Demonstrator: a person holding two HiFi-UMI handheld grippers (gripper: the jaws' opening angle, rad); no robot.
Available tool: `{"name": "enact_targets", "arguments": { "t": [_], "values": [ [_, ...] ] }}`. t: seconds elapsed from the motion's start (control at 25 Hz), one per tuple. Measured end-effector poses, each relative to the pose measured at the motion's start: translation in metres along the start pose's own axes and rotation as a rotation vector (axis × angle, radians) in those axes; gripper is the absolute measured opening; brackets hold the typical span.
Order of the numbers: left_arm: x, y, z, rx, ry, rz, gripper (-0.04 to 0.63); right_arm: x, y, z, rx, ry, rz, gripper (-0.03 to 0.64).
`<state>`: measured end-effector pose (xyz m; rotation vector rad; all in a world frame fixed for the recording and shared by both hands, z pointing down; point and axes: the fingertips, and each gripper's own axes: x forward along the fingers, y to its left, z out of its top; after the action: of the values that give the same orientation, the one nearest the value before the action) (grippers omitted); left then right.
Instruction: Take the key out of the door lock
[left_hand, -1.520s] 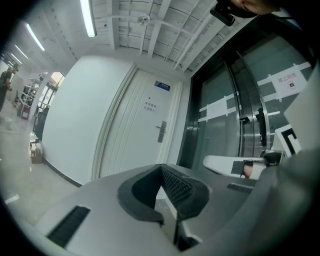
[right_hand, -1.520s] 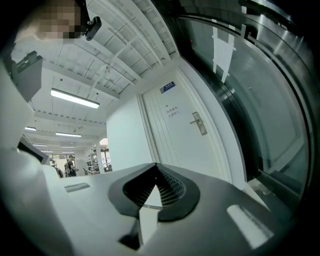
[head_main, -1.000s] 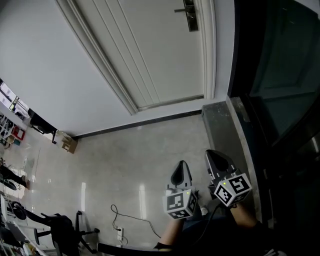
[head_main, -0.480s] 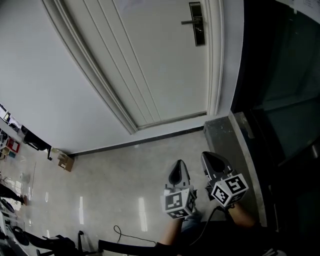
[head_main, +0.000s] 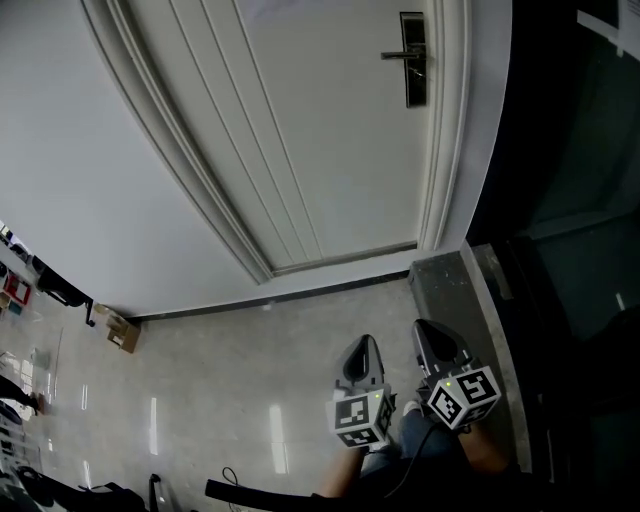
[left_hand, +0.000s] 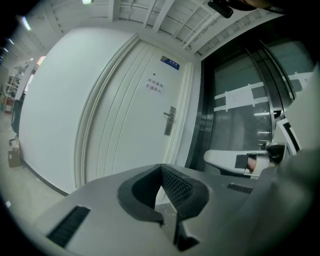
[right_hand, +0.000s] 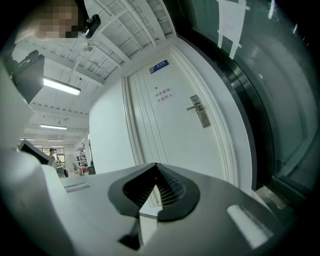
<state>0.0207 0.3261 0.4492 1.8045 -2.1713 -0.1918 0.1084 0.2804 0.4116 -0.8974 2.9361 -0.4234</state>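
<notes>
Both hand-held grippers are sitting low in the head view at about 5 o'clock, side by side over the pale tiled floor (head_main: 250, 340), the left gripper (head_main: 362, 348) lying at 9 o'clock of the right gripper (head_main: 438, 335) and just beside it. In its own view the left gripper is showing its jaws drawn together at the tips with nothing between them. The right gripper is likewise showing its jaws closed and empty. Both are pointing toward the white door (head_main: 330, 130), which is standing closed and well apart from them. The lock plate (head_main: 415, 72) is sitting near the door's right edge, at about 1 o'clock in the head view, with the lever handle (head_main: 403, 54) projecting from it toward 9 o'clock. The key cannot be made out at this range in any view. A dark glass partition (head_main: 570, 150) is running along the 3 o'clock side. A cardboard box (head_main: 122, 330) is lying against the wall at 8 o'clock.
</notes>
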Motion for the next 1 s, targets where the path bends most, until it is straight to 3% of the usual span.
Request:
{"name": "enact_targets", "arguments": {
  "t": [0.16,0.36,0.6,1.0],
  "values": [
    [0.031,0.019,0.011,-0.042,-0.010,0.027,0.000,0.031,-0.021,0.004,0.007,-0.006,0.000,0.002],
    [0.086,0.025,0.023,-0.013,-0.017,0.064,0.000,0.084,-0.049,0.018,-0.010,-0.009,0.054,0.002],
    [0.160,0.013,0.057,0.010,-0.053,0.057,0.000,0.135,-0.098,0.051,-0.012,-0.039,0.071,0.002],
    [0.236,-0.006,0.058,0.017,-0.049,0.041,0.000,0.177,-0.165,0.066,-0.010,-0.039,0.055,0.002]
  ]
}}
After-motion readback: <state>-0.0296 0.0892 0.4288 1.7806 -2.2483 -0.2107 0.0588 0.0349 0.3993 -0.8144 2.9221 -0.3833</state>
